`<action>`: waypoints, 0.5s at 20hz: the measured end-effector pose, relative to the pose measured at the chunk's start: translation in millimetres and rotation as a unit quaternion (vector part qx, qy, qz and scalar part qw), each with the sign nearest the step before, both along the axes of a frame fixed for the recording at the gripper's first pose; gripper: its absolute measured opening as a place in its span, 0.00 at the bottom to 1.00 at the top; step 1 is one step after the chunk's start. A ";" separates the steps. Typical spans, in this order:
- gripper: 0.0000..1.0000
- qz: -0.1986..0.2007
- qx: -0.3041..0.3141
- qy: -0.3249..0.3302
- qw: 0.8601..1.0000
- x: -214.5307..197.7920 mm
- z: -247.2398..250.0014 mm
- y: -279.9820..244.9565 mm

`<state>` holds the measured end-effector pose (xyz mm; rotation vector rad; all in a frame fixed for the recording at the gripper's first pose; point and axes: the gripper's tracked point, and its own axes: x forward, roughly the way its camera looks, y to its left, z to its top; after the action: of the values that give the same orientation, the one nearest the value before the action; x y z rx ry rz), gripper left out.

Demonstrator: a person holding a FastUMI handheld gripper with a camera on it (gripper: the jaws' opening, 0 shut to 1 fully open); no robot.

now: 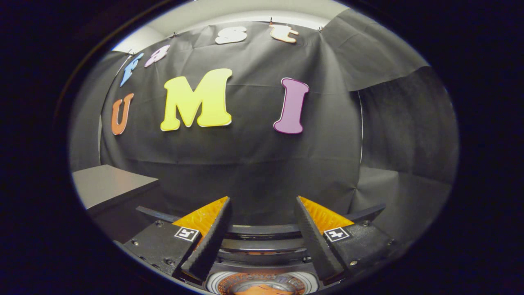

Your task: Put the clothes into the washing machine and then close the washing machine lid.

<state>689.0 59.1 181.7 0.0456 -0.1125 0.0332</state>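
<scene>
Task progress: we judge the task to be at an early or in-between stage; the gripper carries no clothing, and we see no lid being swung or pressed.

Washing machine: just below and between the fingers we see a round rimmed opening [262, 282], pale at the rim with something orange inside. We take this for the washing machine's drum mouth, though so little of it is visible that we cannot be sure.

Clothes: the orange patch inside that opening may be a garment already in the drum; we cannot tell whether more clothes wait elsewhere.

Lid: a dark curved band [262, 231] runs across beyond the fingertips; it could be the lid or the machine's rim, and we cannot say whether it is shut.

Gripper: the gripper [262, 207] has its two fingers spread wide, with a clear gap between them. Nothing sits between them and they touch nothing.

Surroundings: a grey tabletop [106, 184] lies off to the left, well apart from the fingers, before the black cloth wall.

What remains: as far as we can judge, closing the lid is yet to be done.
</scene>
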 end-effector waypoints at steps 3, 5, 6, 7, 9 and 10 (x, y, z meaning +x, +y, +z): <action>0.96 0.000 0.000 -0.003 1.000 -8.7 -5.4 -0.1; 0.96 0.000 -0.002 -0.004 1.000 -15.0 -8.9 -0.9; 0.96 0.000 -0.002 -0.004 1.000 -17.7 -10.4 -0.6; 0.96 0.000 -0.002 -0.004 1.000 -19.7 -11.9 -0.2; 0.96 0.000 -0.002 -0.005 1.000 -22.8 -14.7 -0.3; 0.96 -0.001 -0.002 -0.005 1.000 -24.5 -15.3 0.1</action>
<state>664.5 59.2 166.4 0.0419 -0.1229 0.0323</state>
